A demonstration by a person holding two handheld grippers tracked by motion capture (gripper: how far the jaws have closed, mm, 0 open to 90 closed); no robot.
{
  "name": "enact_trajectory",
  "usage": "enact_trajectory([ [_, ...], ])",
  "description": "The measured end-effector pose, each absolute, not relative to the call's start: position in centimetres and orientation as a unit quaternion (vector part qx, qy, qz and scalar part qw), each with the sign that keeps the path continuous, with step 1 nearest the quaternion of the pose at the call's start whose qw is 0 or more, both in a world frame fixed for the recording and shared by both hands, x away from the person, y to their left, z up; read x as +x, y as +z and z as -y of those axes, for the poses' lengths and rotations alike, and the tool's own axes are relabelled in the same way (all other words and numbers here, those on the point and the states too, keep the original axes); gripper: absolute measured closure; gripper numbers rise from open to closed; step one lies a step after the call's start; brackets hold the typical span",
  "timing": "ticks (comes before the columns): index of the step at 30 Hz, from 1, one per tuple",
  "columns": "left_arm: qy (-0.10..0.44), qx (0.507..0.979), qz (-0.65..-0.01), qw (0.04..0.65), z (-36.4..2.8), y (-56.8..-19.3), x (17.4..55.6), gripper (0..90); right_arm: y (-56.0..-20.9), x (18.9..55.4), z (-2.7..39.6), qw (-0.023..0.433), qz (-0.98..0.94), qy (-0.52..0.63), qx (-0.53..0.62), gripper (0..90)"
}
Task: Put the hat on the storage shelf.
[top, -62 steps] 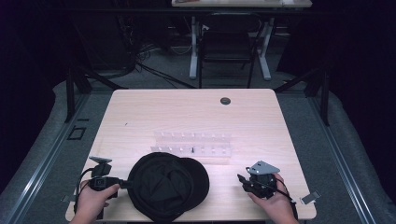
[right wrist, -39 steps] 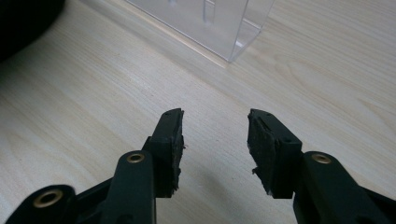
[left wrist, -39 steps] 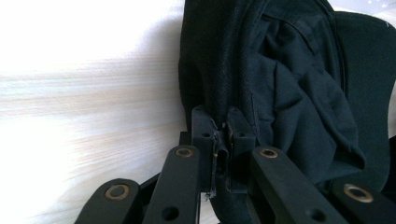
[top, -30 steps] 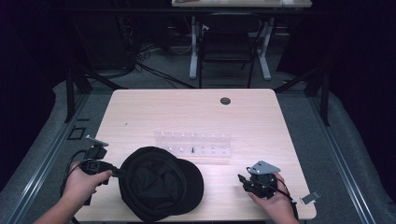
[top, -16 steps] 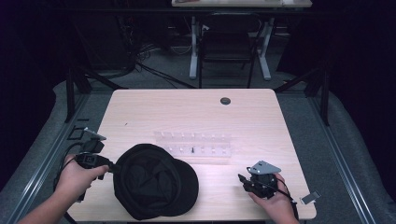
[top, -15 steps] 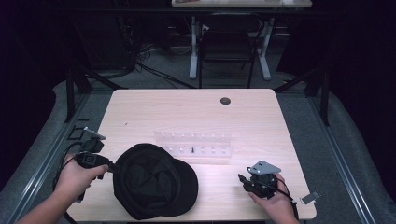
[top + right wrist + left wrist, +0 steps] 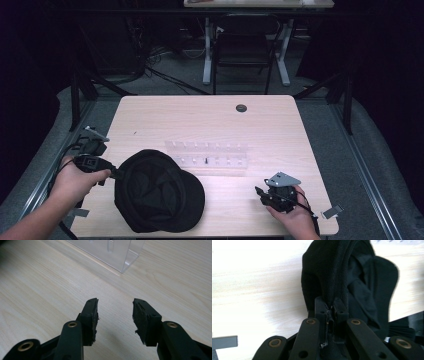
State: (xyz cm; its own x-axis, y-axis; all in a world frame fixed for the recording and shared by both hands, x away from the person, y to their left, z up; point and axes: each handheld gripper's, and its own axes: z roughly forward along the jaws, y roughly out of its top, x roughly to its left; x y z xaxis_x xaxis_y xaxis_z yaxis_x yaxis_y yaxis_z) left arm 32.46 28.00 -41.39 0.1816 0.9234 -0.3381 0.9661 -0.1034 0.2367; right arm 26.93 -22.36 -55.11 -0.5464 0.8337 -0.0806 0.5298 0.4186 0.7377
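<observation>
Since a couple of seconds ago the left gripper [image 7: 116, 172] has drawn back toward the table's left edge and come up a little, dragging the black cap [image 7: 159, 190] with it, so the cap now sits further left and partly tipped open. Its jaws are pinched tight on a fold of the cap's rim, which in the left gripper view runs straight up from between the pads [image 7: 331, 312]. The cap itself rests on the near left part of the table [image 7: 200, 120], one edge raised by the grip, the rest slumped on the wood and close to the front edge.

Just beyond it lies a clear plastic rack [image 7: 207, 157], its near corner also seen in the right gripper view [image 7: 113, 253]. The right gripper [image 7: 261, 194] sits low at the near right, jaws apart with nothing between them, well apart from the cap.

My worry is the hold: only a thin bite of soft cloth is caught, so a quick lift could let it slip free. A wide swing could also sweep the brim into the rack.
</observation>
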Motion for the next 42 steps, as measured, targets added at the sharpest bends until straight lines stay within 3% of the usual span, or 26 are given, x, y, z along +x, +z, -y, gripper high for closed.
enact_trajectory([
  [29, -0.201, 0.666, -0.637, 0.332, -30.1, -36.7, 32.3, 85.8, -55.2, 26.9, 22.4, 0.228, -0.811, 0.339, 0.419, 55.1],
  [42, -0.200, 0.655, -0.630, 0.365, -30.6, -34.8, 32.3, 85.9, -55.2, 27.0, 22.5, 0.228, -0.809, 0.339, 0.422, 55.0],
])
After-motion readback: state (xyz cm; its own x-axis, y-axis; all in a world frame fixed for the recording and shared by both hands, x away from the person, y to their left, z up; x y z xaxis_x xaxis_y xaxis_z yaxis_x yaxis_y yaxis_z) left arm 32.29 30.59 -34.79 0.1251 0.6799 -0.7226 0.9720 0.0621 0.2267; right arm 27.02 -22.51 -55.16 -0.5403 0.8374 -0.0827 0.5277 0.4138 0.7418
